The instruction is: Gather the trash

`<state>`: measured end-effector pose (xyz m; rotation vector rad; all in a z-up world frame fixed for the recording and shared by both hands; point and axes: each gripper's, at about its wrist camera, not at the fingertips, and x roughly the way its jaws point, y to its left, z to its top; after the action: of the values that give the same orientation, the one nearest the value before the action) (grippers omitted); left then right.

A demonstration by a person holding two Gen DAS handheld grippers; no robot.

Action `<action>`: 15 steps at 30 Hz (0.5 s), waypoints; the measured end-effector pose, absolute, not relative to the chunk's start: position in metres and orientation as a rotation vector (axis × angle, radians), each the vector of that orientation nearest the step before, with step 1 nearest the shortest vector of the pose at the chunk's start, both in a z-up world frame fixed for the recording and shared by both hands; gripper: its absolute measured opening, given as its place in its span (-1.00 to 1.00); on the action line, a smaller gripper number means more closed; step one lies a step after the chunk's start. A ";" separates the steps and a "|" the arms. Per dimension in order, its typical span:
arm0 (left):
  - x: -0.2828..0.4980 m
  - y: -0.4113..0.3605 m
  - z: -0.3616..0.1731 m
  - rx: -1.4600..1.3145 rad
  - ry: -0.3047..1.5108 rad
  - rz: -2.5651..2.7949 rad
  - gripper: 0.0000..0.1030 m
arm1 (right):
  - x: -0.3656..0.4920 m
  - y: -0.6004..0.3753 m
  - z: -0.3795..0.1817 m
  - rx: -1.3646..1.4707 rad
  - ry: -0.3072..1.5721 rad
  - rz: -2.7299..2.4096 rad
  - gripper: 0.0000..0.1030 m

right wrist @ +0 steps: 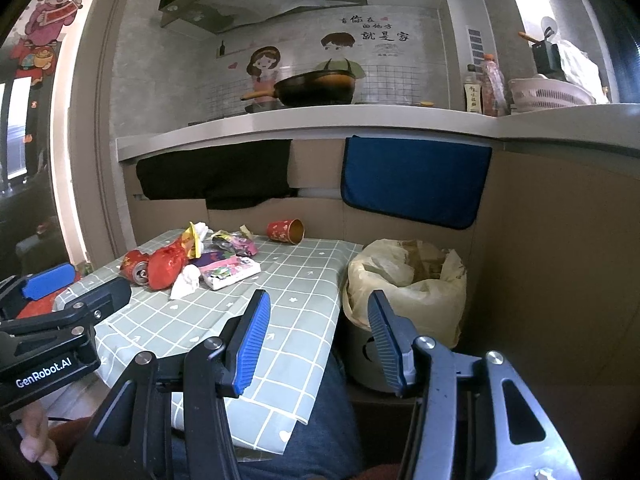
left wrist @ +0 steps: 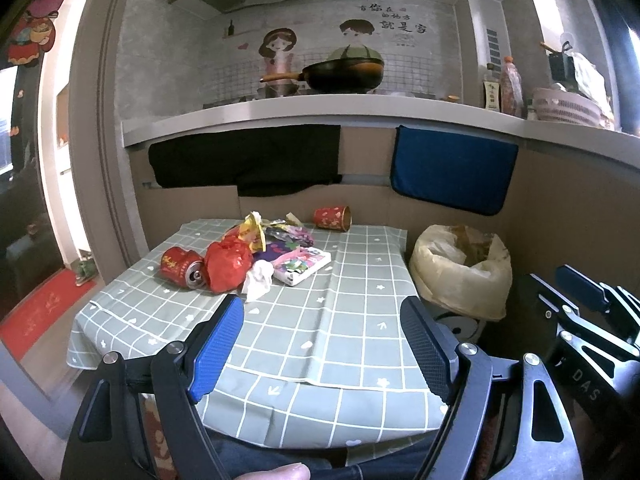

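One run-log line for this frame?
stage: pre-grasp | left gripper: open, empty | right gripper: open, empty | trash: on table | bin: beside table

"GenRobot.AI" stands in white on the black body of the left claw (right wrist: 52,292) in the right wrist view. "DAS" shows on the right claw's (left wrist: 592,292) body. The wall sticker (right wrist: 374,28) carries the Chinese lines "有你在的地方 就是家". The bottle label (right wrist: 475,98) is too small to read.
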<state>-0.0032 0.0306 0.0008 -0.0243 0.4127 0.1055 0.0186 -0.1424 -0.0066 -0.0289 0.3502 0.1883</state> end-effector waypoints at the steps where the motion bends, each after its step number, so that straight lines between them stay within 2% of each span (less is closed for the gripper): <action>1: -0.003 0.030 0.000 -0.024 0.414 0.105 0.56 | 0.019 -0.142 -0.007 -0.029 0.350 0.188 -0.06; 15: -0.004 0.033 0.001 -0.022 0.415 0.108 0.56 | 0.019 -0.147 -0.006 -0.027 0.349 0.184 -0.06</action>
<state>-0.0040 0.0328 0.0009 -0.0223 0.4149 0.1078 0.0186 -0.1474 -0.0056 -0.0274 0.3495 0.1836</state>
